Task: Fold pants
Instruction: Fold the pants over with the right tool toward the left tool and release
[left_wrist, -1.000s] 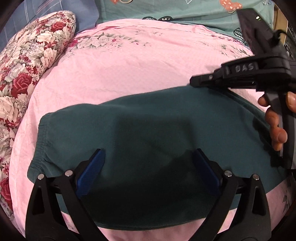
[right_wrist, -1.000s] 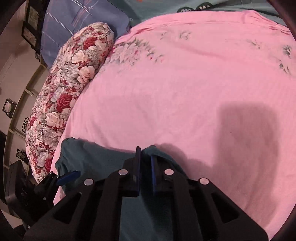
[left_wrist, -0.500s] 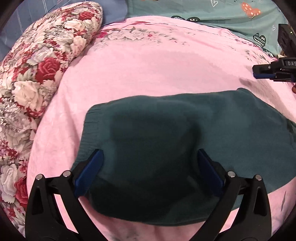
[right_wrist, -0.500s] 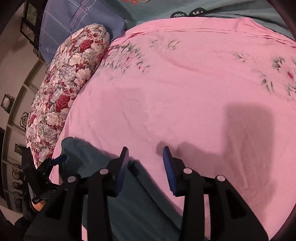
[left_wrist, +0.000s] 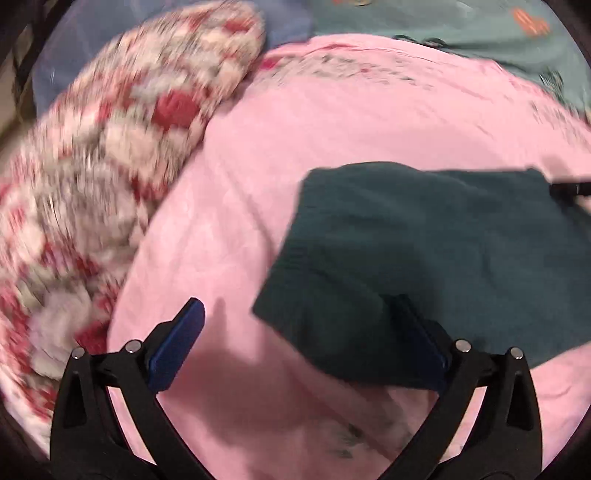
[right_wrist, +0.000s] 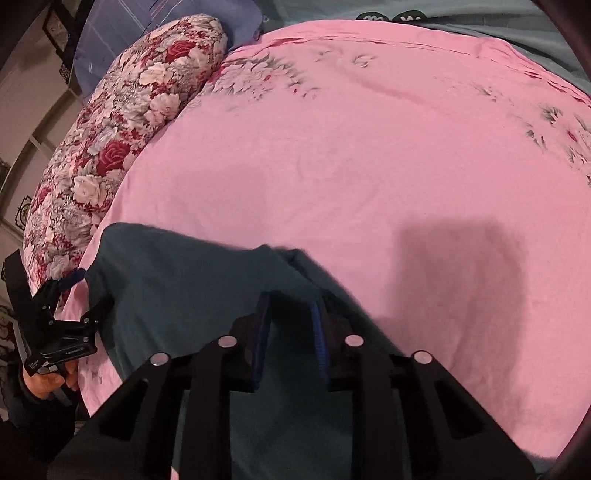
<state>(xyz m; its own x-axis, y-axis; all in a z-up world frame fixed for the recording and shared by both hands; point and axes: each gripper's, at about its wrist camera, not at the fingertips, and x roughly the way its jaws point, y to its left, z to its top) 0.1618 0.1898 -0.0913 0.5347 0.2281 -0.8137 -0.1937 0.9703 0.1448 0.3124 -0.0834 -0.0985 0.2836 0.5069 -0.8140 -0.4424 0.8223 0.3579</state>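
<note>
The dark teal pants lie folded flat on the pink bed sheet. My left gripper is open and empty; its right finger hovers over the pants' near left corner, its left finger over bare sheet. In the right wrist view the pants fill the lower left. My right gripper is over their far edge, jaws a small gap apart with pants fabric showing between them. The left gripper shows there at the far left, held by a hand.
A long floral pillow lies along the left side of the bed, also in the right wrist view. A teal patterned blanket and a blue striped pillow sit at the head. The sheet stretches beyond the pants.
My left gripper has swung left and off the pants, the view blurred by motion. My right gripper, shut a second ago, opened wide, then narrowed and came back over the pants' edge.
</note>
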